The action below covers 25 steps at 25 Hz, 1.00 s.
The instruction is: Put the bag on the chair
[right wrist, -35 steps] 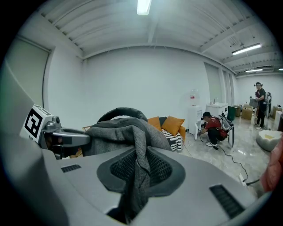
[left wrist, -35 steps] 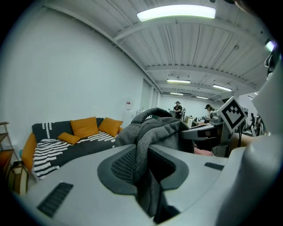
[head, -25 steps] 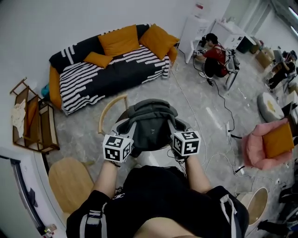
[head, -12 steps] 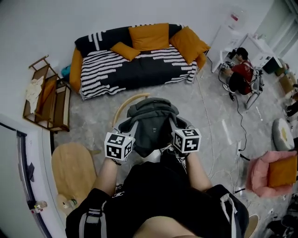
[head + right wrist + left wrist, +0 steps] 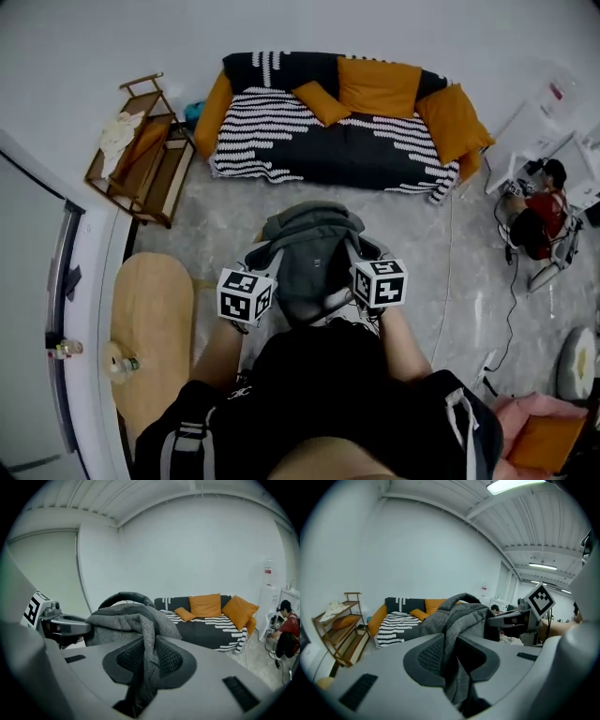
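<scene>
Both forearms reach forward, side by side. Left gripper (image 5: 451,660) and right gripper (image 5: 146,660) each clamp a fold of the grey backpack (image 5: 314,253), held up just before the torso, nearer than the striped sofa (image 5: 337,131).

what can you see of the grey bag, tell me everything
The bag looks like a soft backpack of dark grey woven fabric, with a curved dark top handle and a slumped, crumpled body. It hangs in front of the person, held from both sides: the left hand-held gripper and the right hand-held gripper each pinch a fold of its cloth between their pads. Nothing else visibly touches it; what lies beneath is hidden.
</scene>
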Tool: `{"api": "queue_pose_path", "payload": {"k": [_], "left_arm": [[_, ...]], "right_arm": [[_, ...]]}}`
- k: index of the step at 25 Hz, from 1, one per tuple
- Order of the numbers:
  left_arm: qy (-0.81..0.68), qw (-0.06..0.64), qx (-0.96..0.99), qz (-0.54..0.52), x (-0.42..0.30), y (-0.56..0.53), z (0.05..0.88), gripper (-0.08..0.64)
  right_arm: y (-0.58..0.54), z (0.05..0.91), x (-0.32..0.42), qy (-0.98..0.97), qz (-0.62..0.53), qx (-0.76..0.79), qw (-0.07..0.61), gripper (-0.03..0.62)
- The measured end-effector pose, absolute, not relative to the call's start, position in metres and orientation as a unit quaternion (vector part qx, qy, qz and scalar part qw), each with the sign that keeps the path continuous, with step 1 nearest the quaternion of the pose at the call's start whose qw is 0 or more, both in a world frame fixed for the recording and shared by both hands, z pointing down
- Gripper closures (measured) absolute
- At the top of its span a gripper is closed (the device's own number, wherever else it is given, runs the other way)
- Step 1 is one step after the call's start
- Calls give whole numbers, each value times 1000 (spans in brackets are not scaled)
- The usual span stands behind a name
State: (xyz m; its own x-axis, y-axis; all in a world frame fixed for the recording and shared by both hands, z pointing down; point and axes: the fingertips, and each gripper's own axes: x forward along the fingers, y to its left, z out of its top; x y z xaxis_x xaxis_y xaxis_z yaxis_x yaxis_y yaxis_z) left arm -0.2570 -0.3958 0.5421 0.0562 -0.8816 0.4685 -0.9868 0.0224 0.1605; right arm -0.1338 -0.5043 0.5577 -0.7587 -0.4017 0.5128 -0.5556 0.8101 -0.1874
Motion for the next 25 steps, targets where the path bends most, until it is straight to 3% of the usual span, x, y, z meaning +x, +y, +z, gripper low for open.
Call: {"api": "queue_pose_path", "payload": {"k": [15, 22, 25], "left_arm": [[-753, 321, 559, 134, -272, -438, 634, 476], [-758, 370, 510, 167, -271, -438, 700, 476], [-770, 376, 497, 139, -283, -442, 715, 477]], "right_arm": [[-582, 650, -189, -924, 151, 115, 331, 509], [-586, 723, -193, -898, 152, 64, 409, 515], [-588, 736, -204, -901, 147, 43, 407, 523]]}}
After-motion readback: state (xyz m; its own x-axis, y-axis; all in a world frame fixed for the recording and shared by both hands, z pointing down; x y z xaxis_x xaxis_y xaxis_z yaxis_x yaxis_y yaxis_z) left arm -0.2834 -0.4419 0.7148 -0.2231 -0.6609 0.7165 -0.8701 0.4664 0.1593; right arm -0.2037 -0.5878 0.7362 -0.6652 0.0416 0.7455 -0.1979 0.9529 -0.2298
